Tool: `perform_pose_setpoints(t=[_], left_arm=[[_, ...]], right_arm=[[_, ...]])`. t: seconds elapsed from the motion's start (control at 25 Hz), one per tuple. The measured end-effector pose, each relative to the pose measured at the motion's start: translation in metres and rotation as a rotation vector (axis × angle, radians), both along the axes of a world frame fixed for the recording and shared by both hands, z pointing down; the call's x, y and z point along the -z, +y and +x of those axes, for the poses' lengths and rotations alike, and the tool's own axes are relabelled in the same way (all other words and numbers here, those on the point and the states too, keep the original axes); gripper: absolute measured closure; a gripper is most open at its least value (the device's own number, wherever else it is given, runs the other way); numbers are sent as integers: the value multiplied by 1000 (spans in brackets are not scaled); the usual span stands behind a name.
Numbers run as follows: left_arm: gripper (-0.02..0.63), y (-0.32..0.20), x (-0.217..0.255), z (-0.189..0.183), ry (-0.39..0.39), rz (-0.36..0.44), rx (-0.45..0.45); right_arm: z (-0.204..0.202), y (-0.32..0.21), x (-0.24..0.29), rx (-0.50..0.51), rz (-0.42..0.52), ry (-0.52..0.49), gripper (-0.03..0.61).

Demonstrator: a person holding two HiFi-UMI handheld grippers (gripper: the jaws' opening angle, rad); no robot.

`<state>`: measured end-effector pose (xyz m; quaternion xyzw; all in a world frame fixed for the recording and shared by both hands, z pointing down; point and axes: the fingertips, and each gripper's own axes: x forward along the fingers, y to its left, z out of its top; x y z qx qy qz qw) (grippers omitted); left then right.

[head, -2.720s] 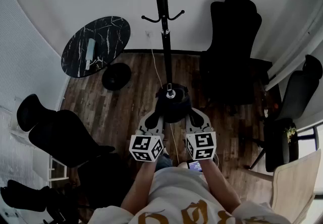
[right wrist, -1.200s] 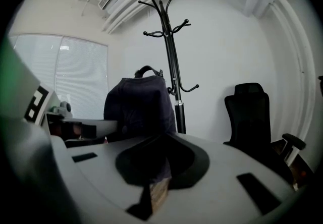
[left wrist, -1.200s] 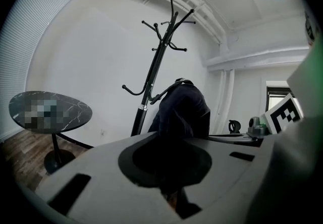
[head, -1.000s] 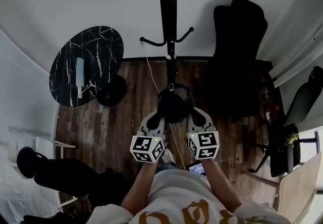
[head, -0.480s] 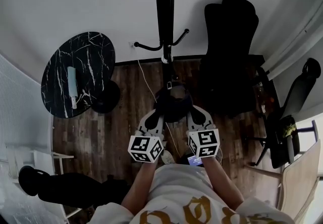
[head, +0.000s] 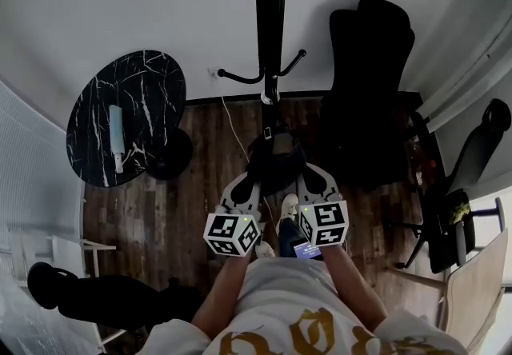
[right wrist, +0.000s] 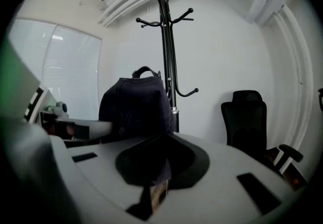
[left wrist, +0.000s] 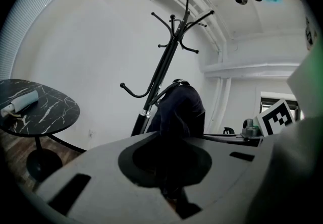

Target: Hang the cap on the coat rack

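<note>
A dark navy cap [head: 276, 163] hangs between my two grippers, held up in front of the black coat rack [head: 270, 25]. My left gripper [head: 250, 182] is shut on the cap's left edge, and my right gripper [head: 302, 182] is shut on its right edge. In the left gripper view the cap [left wrist: 177, 112] rises just beyond the jaws, with the coat rack [left wrist: 166, 66] leaning behind it. The right gripper view shows the cap [right wrist: 136, 109] in front of the coat rack [right wrist: 166, 41], whose lower hook curls out to the right. The cap is below the hooks and apart from them.
A round black marble side table [head: 128, 113] with a pale tube on it stands at the left. A black office chair [head: 372, 81] stands right of the rack, with more dark chairs at the far right and lower left. A white cable runs along the wooden floor [head: 200, 193].
The view has shifted closer to the rack since the earliest frame, and its hooks loom larger. Both grippers keep their hold on the cap. A shoe now shows between the grippers.
</note>
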<state>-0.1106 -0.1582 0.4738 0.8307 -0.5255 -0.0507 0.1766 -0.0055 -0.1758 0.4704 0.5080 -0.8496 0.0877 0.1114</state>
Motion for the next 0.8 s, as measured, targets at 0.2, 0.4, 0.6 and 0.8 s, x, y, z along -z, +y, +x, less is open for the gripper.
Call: perform_pose_setpoints(t=[0.2,0.4,0.6,0.8], left_arm=[[589,-6,0,-2,-6,2,2],[589,-8,-5,4,-21,-8,-16],[589,-14,-6,4,-19,-17,-17],[589,-17,-11,8,-23,-30,-27]], right_arm=[[1,-5,3,-1,7,-15,560],[7,-9,-2,-12,-3,-19,560],[9,-11,-4,-13,-12,-29,560],[12,-15,-9,-19,-25,-28,560]])
